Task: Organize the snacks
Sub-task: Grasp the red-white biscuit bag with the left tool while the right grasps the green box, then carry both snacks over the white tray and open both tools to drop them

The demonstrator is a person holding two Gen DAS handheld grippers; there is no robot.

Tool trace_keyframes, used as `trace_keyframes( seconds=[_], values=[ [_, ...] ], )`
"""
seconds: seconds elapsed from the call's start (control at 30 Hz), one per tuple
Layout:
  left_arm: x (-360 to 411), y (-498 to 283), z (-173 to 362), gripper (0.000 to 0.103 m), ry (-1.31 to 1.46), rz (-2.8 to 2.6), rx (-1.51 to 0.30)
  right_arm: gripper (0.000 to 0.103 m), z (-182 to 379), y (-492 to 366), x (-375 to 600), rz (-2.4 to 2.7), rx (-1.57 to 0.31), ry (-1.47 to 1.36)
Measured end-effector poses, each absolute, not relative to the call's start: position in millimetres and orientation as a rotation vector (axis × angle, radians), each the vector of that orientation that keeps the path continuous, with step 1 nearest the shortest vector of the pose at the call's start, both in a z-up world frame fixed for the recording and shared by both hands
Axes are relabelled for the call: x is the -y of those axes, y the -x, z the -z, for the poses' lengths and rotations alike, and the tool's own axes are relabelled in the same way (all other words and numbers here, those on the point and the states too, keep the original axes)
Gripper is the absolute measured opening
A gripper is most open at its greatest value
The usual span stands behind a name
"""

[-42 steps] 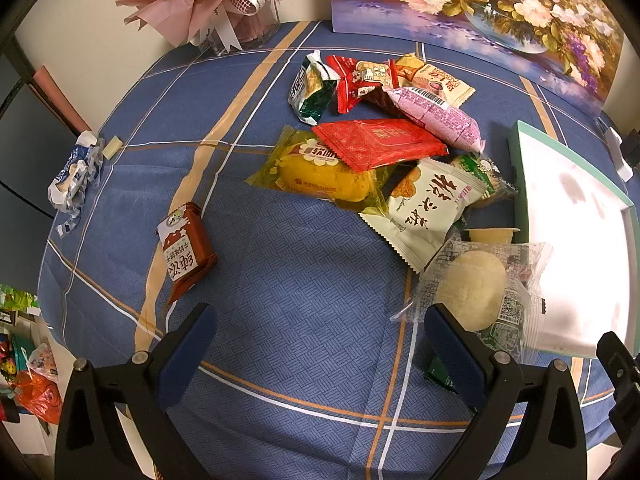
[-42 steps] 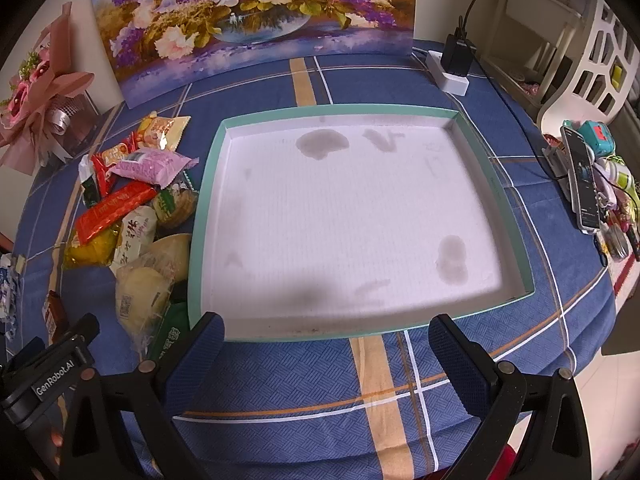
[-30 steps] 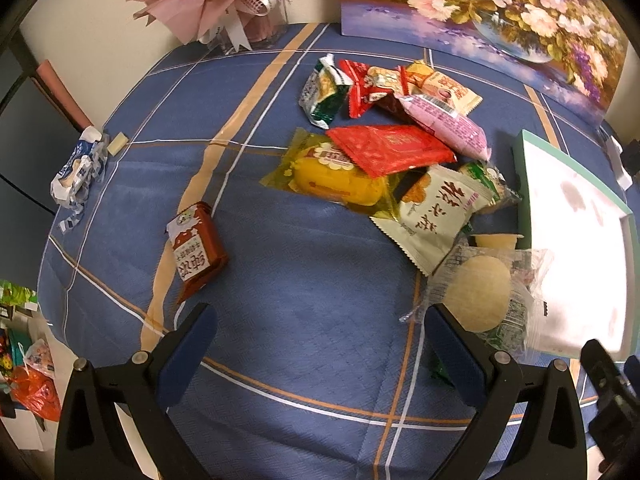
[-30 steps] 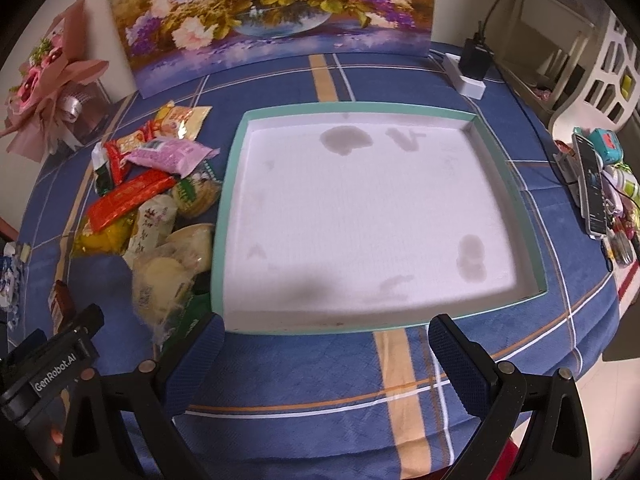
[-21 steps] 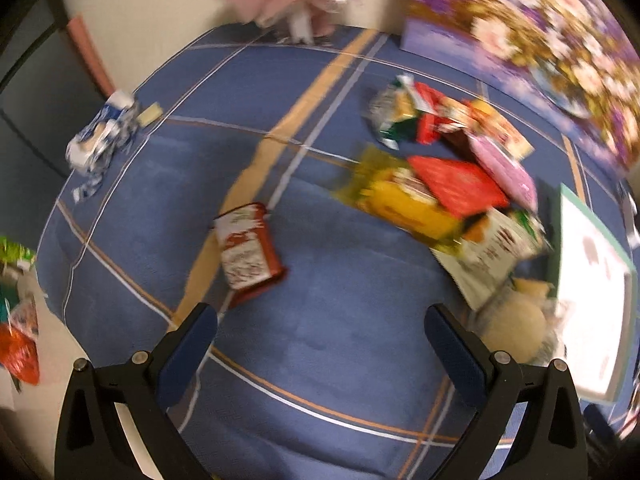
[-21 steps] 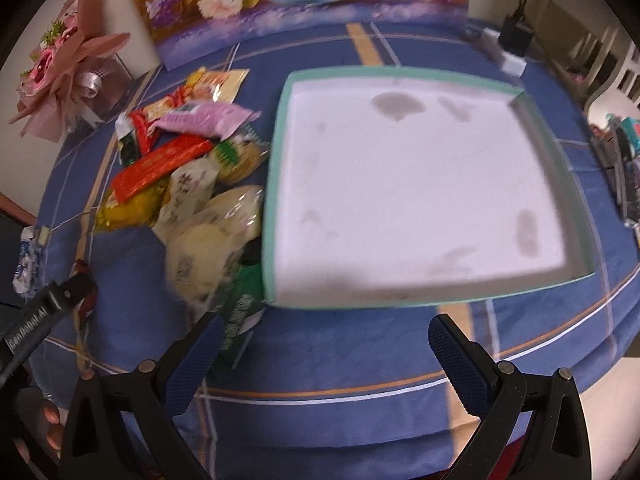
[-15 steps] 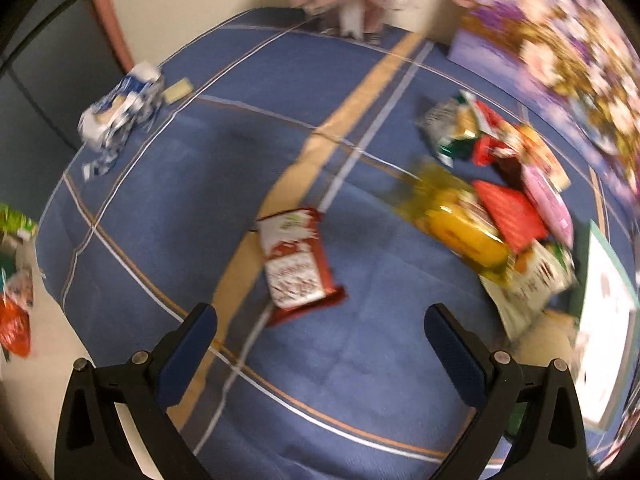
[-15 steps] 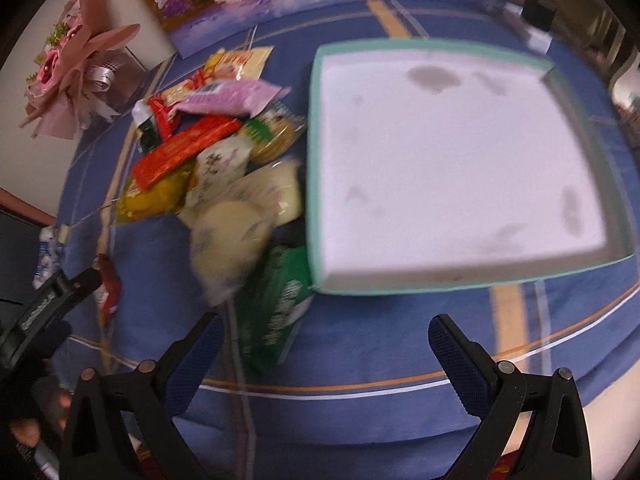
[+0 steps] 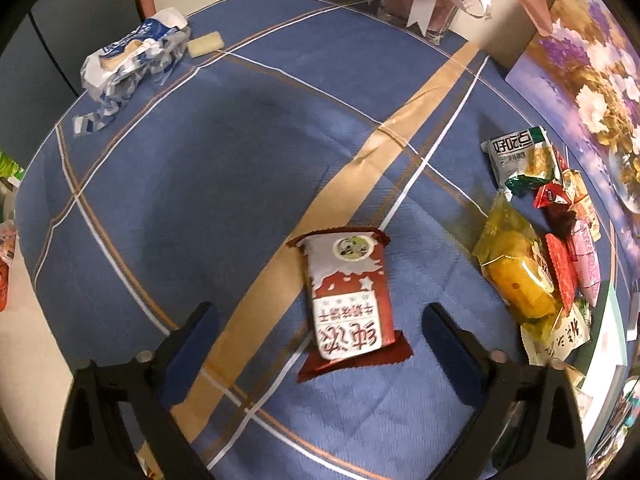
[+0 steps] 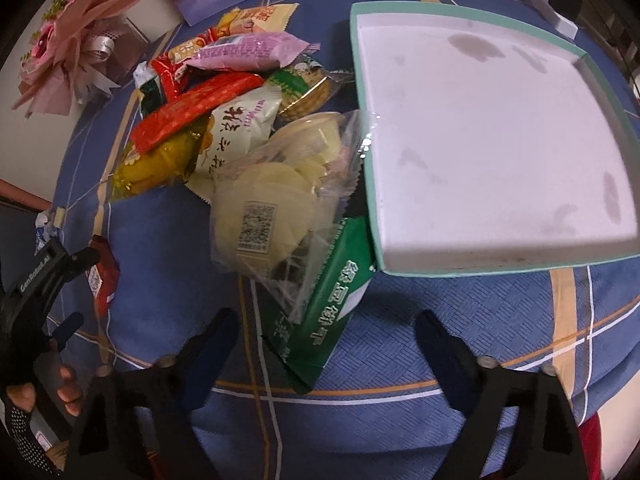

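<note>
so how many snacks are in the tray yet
0. The tray holds only stains. The snacks lie outside it: a pile at its left, a green pack at its corner, a red pack apart.

A blue plaid tablecloth (image 9: 224,168) covers the table; a floral painting (image 9: 592,92) leans against the pale wall.

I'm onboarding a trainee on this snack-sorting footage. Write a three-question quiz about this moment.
1. True or false: the tray already holds snacks.
2. Which packet lies between the left gripper fingers? A green, B red-and-white, C pink.
3. Name the packet nearest the right gripper.

Key: 1 false. 2 B, the red-and-white packet; the fingers do not touch it. 3 the green packet.
</note>
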State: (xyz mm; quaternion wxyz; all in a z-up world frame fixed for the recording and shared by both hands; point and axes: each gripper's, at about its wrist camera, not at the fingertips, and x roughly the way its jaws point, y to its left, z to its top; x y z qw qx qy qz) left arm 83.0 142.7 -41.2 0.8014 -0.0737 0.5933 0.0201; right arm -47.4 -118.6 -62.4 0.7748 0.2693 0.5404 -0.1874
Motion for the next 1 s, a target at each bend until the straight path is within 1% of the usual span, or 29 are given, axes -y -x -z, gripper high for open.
trace_keyframes(
  seconds=[0.03, 0.07, 0.13, 0.17, 0.2, 0.23, 0.27, 0.3, 0.33, 0.4, 0.47, 0.5, 0.67, 0.7, 0.97, 1.0],
  values=[
    [-142, -84, 43, 0.077, 0.157, -0.031, -1.277, 0.077, 65, 46, 116, 0.408, -1.169, -0.577],
    [-140, -86, 47, 0.074, 0.16, -0.016, -1.287, 0.073, 67, 45, 113, 0.407, -1.167, -0.576],
    [-138, -89, 53, 0.067, 0.156, -0.008, -1.302, 0.059, 70, 38, 108, 0.396, -1.16, -0.583],
    [-137, -89, 55, 0.063, 0.149, -0.011, -1.306, 0.057, 68, 37, 107, 0.382, -1.162, -0.596],
    [-136, -90, 56, 0.058, 0.135, -0.021, -1.305, 0.051, 68, 35, 105, 0.372, -1.158, -0.599],
    [-135, -89, 55, 0.054, 0.121, -0.025, -1.3, 0.047, 68, 34, 105, 0.365, -1.16, -0.599],
    [-134, -89, 55, 0.05, 0.114, -0.024, -1.296, 0.046, 68, 32, 102, 0.362, -1.161, -0.592],
    [-133, -90, 54, 0.043, 0.111, -0.023, -1.295, 0.045, 69, 29, 100, 0.364, -1.16, -0.585],
    [-132, -89, 54, 0.041, 0.102, -0.025, -1.293, 0.044, 68, 30, 99, 0.364, -1.159, -0.583],
    [-130, -89, 54, 0.041, 0.092, -0.025, -1.292, 0.042, 69, 25, 96, 0.359, -1.156, -0.585],
    [-126, -88, 53, 0.041, 0.077, -0.022, -1.298, 0.038, 69, 21, 92, 0.357, -1.146, -0.583],
    [-124, -86, 52, 0.041, 0.079, -0.011, -1.305, 0.033, 65, 21, 92, 0.353, -1.141, -0.579],
    [-105, -84, 48, 0.041, 0.092, 0.061, -1.326, 0.028, 56, 17, 84, 0.333, -1.126, -0.559],
    [-101, -82, 46, 0.041, 0.085, 0.071, -1.324, 0.026, 57, 16, 86, 0.331, -1.124, -0.561],
    [-78, -71, 23, 0.041, 0.074, 0.147, -1.272, 0.026, 32, 13, 95, 0.292, -1.066, -0.561],
    [-70, -67, 20, 0.041, 0.074, 0.151, -1.264, 0.026, 26, 26, 102, 0.29, -1.061, -0.561]
  ],
)
